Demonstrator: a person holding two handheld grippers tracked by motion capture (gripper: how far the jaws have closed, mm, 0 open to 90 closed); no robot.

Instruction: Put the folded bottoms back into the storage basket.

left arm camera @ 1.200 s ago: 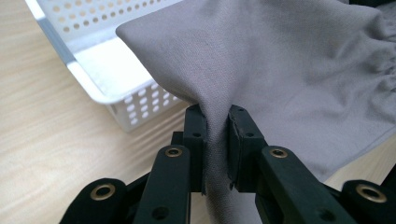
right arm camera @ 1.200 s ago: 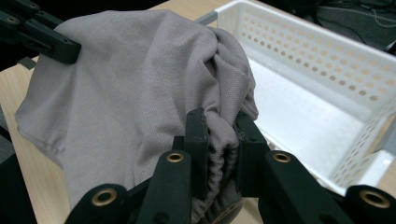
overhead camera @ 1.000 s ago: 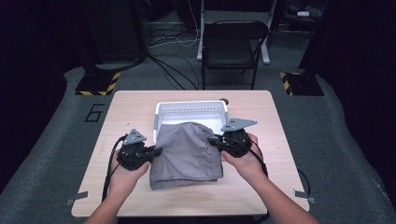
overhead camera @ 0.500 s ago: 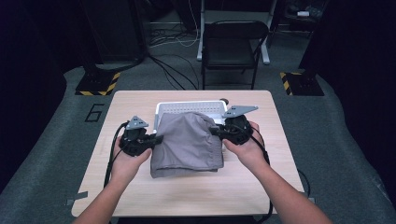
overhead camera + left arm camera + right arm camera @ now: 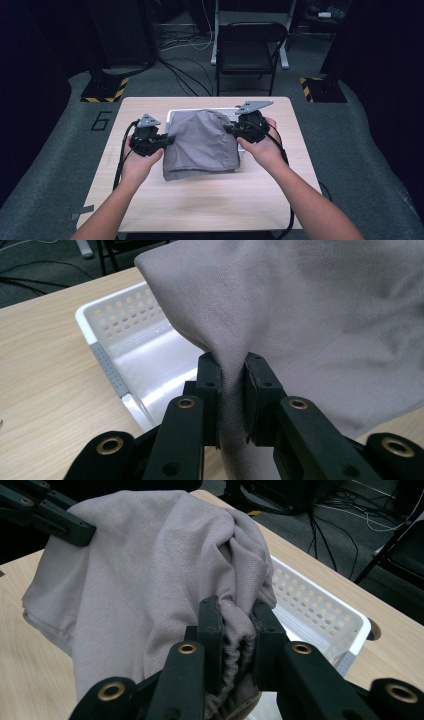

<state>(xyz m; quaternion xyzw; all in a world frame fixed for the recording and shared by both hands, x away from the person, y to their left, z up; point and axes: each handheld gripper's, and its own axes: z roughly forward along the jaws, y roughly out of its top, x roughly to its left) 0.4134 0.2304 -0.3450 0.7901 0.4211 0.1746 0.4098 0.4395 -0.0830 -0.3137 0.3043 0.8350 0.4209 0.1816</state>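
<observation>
A folded grey cloth (image 5: 200, 142) hangs between both grippers over the white perforated basket (image 5: 172, 116) at the table's far middle. My left gripper (image 5: 167, 141) is shut on the cloth's left edge; in the left gripper view the grey cloth (image 5: 320, 315) is pinched between the jaws of the left gripper (image 5: 231, 390), with the basket (image 5: 115, 335) below. My right gripper (image 5: 229, 129) is shut on the right edge, where bunched grey cloth (image 5: 150, 565) sits in the right gripper (image 5: 236, 630). The cloth's near edge droops toward the tabletop.
The wooden table (image 5: 210, 200) has bare surface in front of the basket. The basket's rim (image 5: 345, 625) lies just beyond the right jaws. A black folding chair (image 5: 247, 47) and cables on the floor (image 5: 180, 40) stand beyond the table.
Both grippers have carried the cloth away from the person, farther over the basket, lifting it slightly. Both grips have held throughout.
</observation>
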